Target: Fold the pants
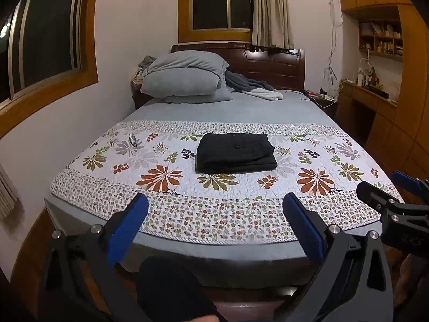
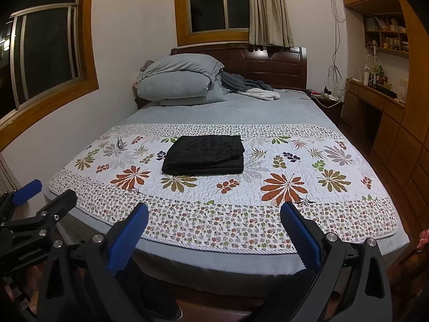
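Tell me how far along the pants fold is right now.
Looks finished: the black pants lie as a compact stacked rectangle on the floral quilt. Nothing is in hand; the left tongs and right tongs are open and empty, back at the foot of the bed. No further fold seems left.

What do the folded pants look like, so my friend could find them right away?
Look at the big bed, then at the flowery quilt spread across its near end. In the middle of that quilt lie the pants, folded into a neat flat rectangle. They are plain black, the only dark plain thing on the quilt.
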Action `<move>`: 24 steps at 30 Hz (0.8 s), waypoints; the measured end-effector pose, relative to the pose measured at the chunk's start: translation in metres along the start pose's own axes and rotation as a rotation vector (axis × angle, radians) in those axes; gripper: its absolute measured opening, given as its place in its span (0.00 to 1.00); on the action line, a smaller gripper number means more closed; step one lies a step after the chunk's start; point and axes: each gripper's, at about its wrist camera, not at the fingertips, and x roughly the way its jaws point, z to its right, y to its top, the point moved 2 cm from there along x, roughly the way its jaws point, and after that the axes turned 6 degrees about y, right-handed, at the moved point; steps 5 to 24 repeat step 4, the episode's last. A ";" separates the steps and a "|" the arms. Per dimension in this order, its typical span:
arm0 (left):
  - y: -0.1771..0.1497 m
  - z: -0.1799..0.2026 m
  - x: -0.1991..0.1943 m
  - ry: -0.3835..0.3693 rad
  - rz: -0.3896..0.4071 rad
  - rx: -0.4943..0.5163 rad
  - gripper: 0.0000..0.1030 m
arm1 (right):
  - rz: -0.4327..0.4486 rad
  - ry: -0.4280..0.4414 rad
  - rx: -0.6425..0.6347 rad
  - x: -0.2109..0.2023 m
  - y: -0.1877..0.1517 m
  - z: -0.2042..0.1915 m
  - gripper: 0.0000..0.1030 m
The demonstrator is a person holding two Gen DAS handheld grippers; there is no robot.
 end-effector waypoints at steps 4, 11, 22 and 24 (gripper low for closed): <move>0.000 0.000 0.000 -0.010 -0.003 -0.004 0.97 | 0.001 0.001 -0.001 0.000 0.000 0.000 0.96; 0.000 0.000 0.000 -0.010 -0.003 -0.004 0.97 | 0.001 0.001 -0.001 0.000 0.000 0.000 0.96; 0.000 0.000 0.000 -0.010 -0.003 -0.004 0.97 | 0.001 0.001 -0.001 0.000 0.000 0.000 0.96; 0.000 0.000 0.000 -0.010 -0.003 -0.004 0.97 | 0.001 0.001 -0.001 0.000 0.000 0.000 0.96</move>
